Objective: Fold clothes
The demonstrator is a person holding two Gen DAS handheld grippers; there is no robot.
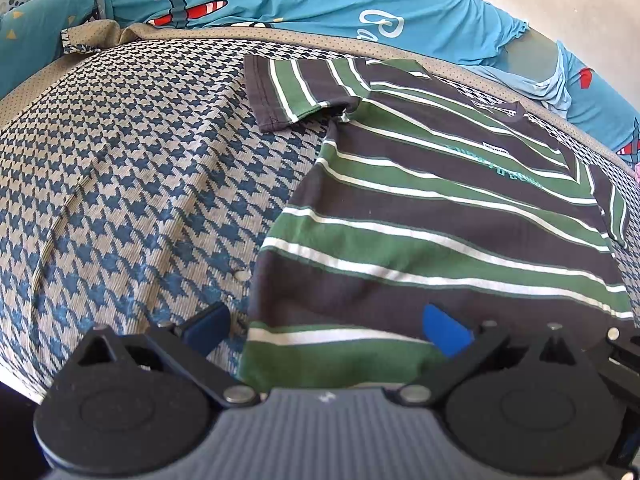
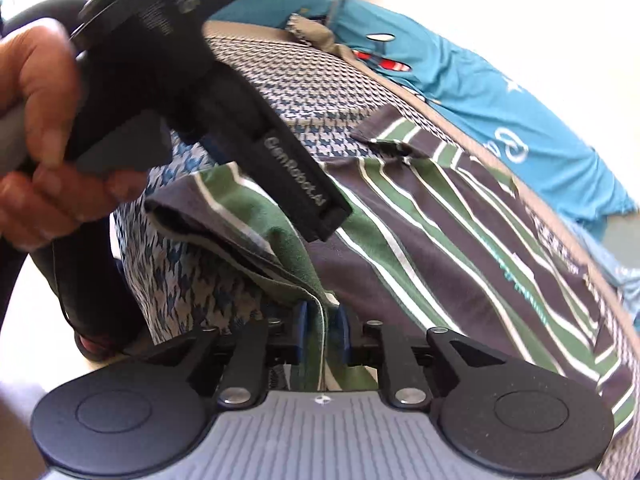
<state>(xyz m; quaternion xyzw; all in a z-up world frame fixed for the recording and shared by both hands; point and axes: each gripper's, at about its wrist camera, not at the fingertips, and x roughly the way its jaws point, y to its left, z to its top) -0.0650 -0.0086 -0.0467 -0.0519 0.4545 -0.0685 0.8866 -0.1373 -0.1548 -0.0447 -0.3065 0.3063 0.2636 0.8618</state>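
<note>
Striped T-shirt spread flat on a houndstooth-covered table

The right gripper (image 2: 322, 332) pinches the striped T-shirt (image 1: 460, 216) by its hem near the table (image 1: 132, 184) edge; the left gripper (image 1: 324, 326) hovers above, fingers spread. Teal garments (image 1: 320, 0) line the far edge.

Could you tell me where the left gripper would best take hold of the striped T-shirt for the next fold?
Probably at the bottom hem corner of the striped T-shirt, directly ahead of the open left gripper. There the edge meets bare houndstooth cover, so one finger could slide under from the cover side. The right gripper has the other hem edge between its pads, so the grips would match.
</note>
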